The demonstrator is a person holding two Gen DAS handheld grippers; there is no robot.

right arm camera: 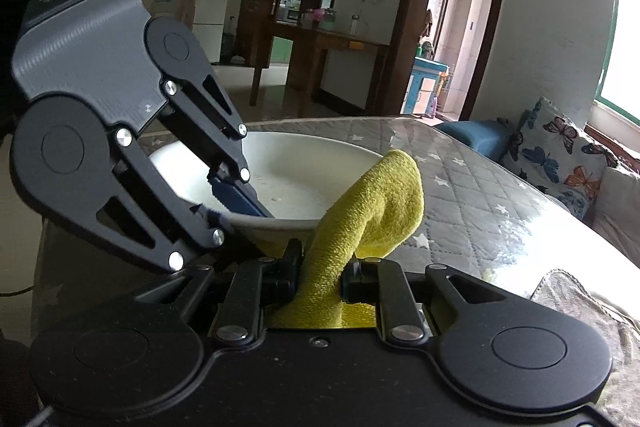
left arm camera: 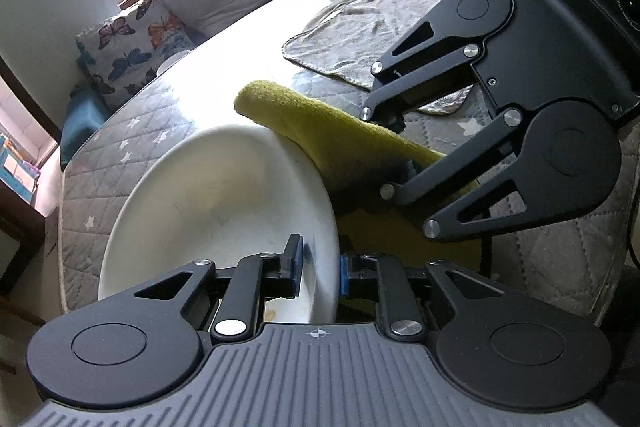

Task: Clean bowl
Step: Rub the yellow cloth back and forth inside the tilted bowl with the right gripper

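Quilted table [left arm camera: 160, 131], grey towel [left arm camera: 372, 27] behind.

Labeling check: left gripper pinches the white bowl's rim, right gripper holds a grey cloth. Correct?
Nearly. The right gripper holds a yellow-green cloth, as the right wrist view shows; the grey cloth lies loose on the table. The left gripper does pinch the white bowl by its rim.

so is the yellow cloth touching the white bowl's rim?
Touching. Left wrist view: the yellow cloth, held by the right gripper, drapes against the white bowl at its far rim, no gap. The left gripper clamps the near rim.
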